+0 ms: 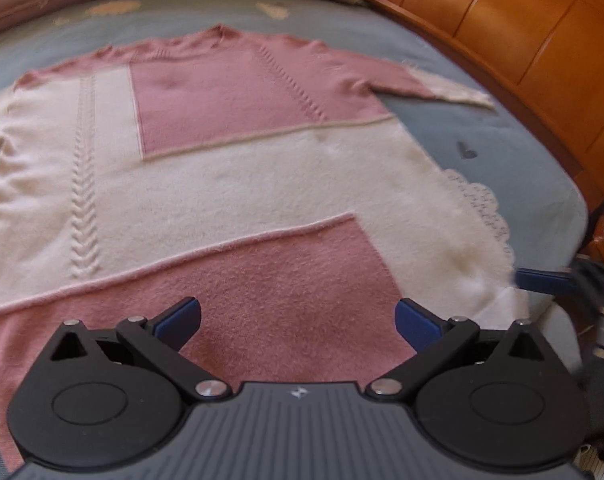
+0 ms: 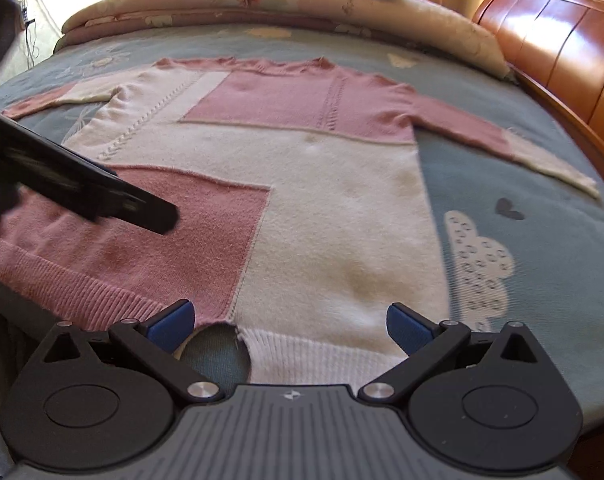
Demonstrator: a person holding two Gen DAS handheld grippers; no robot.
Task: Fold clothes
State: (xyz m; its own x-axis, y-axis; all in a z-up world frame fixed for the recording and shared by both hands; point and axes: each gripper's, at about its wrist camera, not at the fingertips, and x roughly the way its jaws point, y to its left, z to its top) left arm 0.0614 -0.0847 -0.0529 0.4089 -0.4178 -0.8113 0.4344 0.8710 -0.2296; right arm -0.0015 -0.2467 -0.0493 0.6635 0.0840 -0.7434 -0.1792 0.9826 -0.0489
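Sweater is seen spread flat on the bed, sleeves out; no fold is made yet, so everything is left. Left tongs and right tongs are held wide, empty, at the hem. Only the right view shows the hem's notch and the far-left sleeve.

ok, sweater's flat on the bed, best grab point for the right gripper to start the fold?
Probably the white ribbed hem corner of the sweater, approached from the near bed edge. The right gripper is open and sits right over it, and the hem's edge beside the small gap lets a finger slide under.
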